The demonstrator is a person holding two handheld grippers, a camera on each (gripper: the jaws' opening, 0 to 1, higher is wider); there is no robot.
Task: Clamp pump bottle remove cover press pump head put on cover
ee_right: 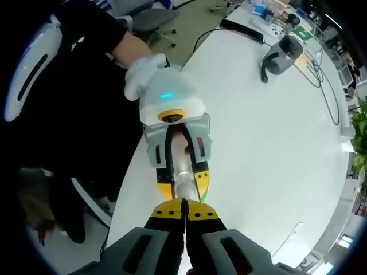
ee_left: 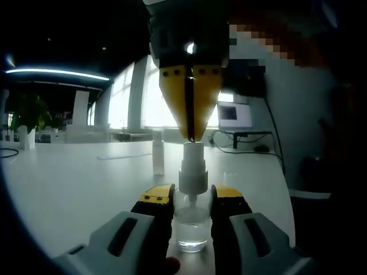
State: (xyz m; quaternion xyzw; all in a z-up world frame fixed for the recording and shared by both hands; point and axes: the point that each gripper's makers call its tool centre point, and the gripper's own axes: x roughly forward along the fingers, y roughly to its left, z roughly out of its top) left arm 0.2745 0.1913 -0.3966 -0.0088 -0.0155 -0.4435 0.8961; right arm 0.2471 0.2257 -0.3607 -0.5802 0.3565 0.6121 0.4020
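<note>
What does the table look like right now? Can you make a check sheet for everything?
Surface: white table, mostly bare.
Job's things: clear pump bottle upright, white pump head uncovered; cover stands apart behind it.
Clutter: a dark headset-like device at the far end.
Grippers: left gripper clamps the bottle; right gripper shut, tips on top of the pump head.
Cables: black cables run across the table; another by the monitor.
Surroundings: large windows, plant, ceiling strip light.
</note>
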